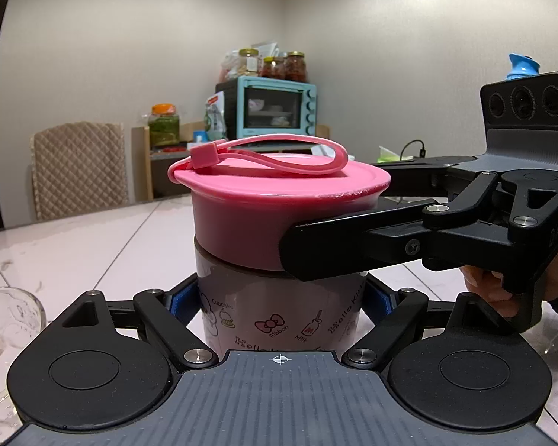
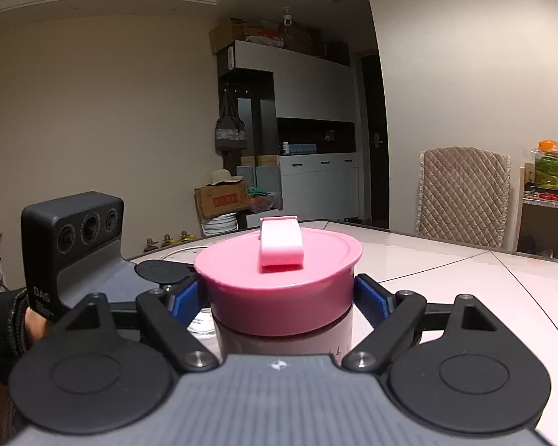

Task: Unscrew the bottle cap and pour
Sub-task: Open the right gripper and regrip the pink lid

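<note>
Pink-capped translucent bottle [image 1: 279, 312] with cartoon prints stands upright on the glossy white tiled tabletop [image 1: 93, 238], centre of both wrist views. Wide pink plastic screw cap [image 1: 275, 200] sits on the bottle top, looks slightly tilted in the left view. Thin pink carry strap [image 1: 279, 154] loops over the cap; from the right view it shows as a folded pink tab [image 2: 281, 243].

Left gripper [image 1: 279, 297] pinches the bottle body below the cap, blue pads [image 1: 178, 303] pressed on both sides. Right gripper [image 2: 281, 297] comes in from the right of the left view and clamps the cap's side wall; its blue pads [image 2: 372, 297] sit against the cap on either side. A hand [image 1: 494, 290] holds the right gripper's grip.

Clear glass vessel [image 1: 3, 319] stands on the tabletop just left of the bottle, partly cut off. Background: teal toaster oven [image 1: 275, 107] with jars on top, quilted beige chair back [image 1: 78, 167].
</note>
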Demonstrator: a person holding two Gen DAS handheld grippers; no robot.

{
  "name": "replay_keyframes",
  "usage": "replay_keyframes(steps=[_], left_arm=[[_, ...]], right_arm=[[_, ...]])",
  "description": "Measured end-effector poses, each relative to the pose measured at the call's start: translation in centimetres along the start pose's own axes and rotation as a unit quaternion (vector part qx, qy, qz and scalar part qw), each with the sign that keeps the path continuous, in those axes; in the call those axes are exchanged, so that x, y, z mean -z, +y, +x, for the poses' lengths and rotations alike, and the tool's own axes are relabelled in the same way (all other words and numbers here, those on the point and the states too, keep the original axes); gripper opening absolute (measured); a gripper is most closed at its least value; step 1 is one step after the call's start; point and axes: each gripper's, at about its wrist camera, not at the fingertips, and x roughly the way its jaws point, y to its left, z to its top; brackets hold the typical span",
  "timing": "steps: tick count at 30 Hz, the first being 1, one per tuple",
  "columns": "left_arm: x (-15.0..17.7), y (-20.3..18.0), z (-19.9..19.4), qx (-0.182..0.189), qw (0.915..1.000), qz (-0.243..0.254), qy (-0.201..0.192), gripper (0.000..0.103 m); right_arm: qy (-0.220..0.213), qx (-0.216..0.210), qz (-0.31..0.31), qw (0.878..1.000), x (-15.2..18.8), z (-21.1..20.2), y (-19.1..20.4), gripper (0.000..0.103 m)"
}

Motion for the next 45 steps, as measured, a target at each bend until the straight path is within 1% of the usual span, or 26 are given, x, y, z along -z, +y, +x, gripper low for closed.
replay_keyframes(steps=[3,4,5,7,10,14,22,30,39,45], left_arm=[[0.0,0.0,0.0,0.000,1.0000,0.000,0.000,0.090],[0.0,0.0,0.0,0.000,1.0000,0.000,0.000,0.090],[0.0,0.0,0.0,0.000,1.0000,0.000,0.000,0.090],[0.0,-0.1,0.0,0.000,1.0000,0.000,0.000,0.090],[0.0,-0.1,0.0,0.000,1.0000,0.000,0.000,0.090],[0.0,-0.1,0.0,0.000,1.0000,0.000,0.000,0.090],[0.0,-0.1,0.0,0.000,1.0000,0.000,0.000,0.090],[0.0,-0.1,0.0,0.000,1.0000,0.000,0.000,0.090],[0.0,-0.1,0.0,0.001,1.0000,-0.001,0.000,0.090],[0.0,0.0,0.0,0.001,1.0000,-0.002,0.000,0.090]], right_arm=[[0.001,0.005,0.007,1.000,-0.3,0.0,0.2,0.087],[0.000,0.012,0.011,1.000,-0.4,-0.1,0.4,0.093],[-0.004,0.020,0.014,1.000,-0.4,-0.3,0.7,0.097],[-0.011,0.032,0.019,0.999,-0.4,-0.7,1.1,0.097],[-0.020,0.065,0.028,0.997,-0.5,-1.2,2.3,0.097],[-0.019,0.123,0.025,0.992,-0.4,-0.7,4.6,0.098],[-0.024,0.170,0.031,0.985,0.6,0.9,6.3,0.098],[-0.029,0.207,0.039,0.977,0.8,1.7,5.9,0.098],[-0.021,0.212,0.034,0.976,0.6,2.6,6.3,0.098],[-0.018,0.226,0.033,0.973,0.5,2.6,6.5,0.097]])
